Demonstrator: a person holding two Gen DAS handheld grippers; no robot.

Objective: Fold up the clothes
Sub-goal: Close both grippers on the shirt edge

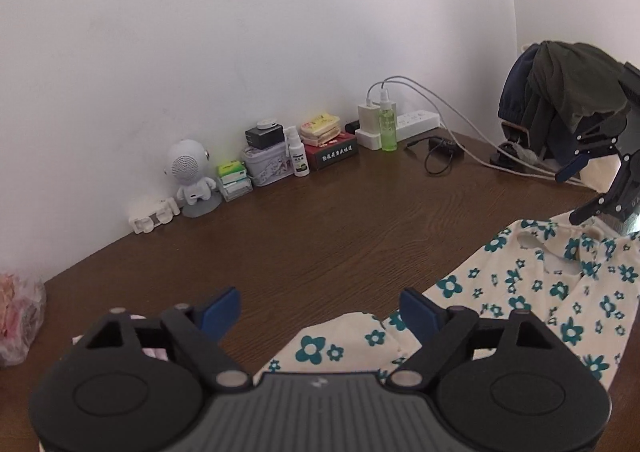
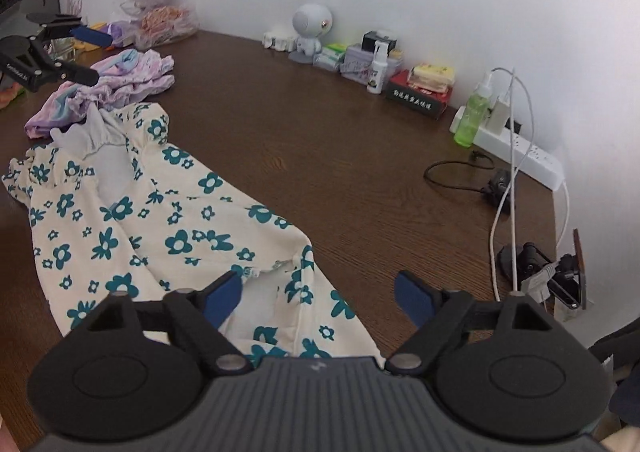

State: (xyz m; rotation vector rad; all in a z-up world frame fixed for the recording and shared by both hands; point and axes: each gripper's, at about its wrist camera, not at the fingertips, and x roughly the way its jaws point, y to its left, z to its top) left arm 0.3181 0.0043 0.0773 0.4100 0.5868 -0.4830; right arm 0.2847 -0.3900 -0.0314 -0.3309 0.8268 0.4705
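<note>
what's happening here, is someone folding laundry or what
Yes, a person with a handheld gripper in each hand is working on a cream floral garment spread across a brown wooden table. Both the left gripper and the right gripper are open and hover over opposite ends of it, gripping nothing, so no fold looks started. A crumpled purple garment waits beside it, and clutter such as a green spray bottle lines the wall.

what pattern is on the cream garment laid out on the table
Teal flowers on cream garment, clearest in the right wrist view.
</note>
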